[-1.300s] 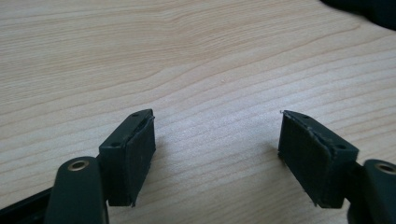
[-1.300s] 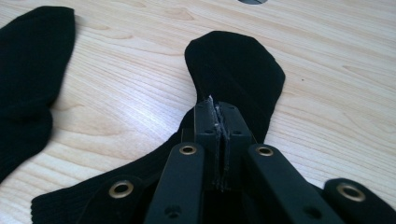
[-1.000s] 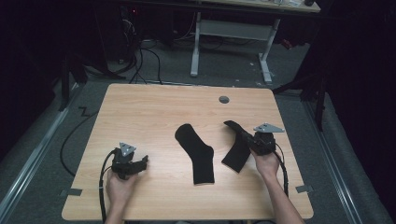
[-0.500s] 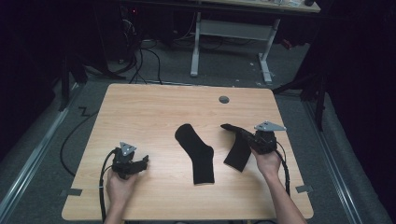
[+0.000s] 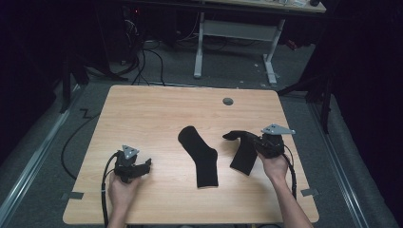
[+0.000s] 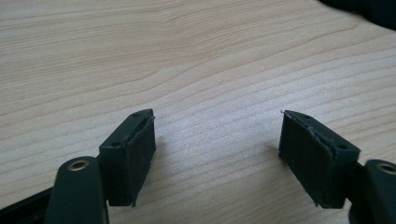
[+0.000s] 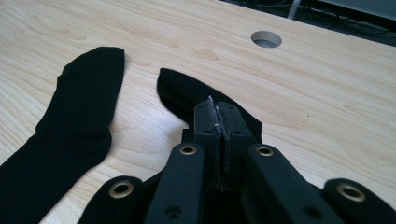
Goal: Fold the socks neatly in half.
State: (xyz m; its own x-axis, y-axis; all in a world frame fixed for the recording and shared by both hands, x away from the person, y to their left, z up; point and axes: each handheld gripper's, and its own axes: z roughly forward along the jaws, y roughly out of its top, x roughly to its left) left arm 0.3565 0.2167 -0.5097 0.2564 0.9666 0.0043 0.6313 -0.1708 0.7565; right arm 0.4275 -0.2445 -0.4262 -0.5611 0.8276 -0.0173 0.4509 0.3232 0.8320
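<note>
I am clamping my right gripper (image 5: 254,141) on the right black sock (image 5: 243,153), lifting its toe end off the worktop (image 5: 157,109). My left gripper (image 5: 142,167) is resting released at the near left, with the other sock (image 5: 202,156) lying flat between them.

Socks (image 7: 65,126): black ribbed cloth, matt. Table (image 5: 157,114): pale smooth wood grain.

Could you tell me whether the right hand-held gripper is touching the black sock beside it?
Touching. In the right gripper view, the right hand-held gripper has its jaws pressed shut on the sock, whose black fabric spreads out from under them.
</note>
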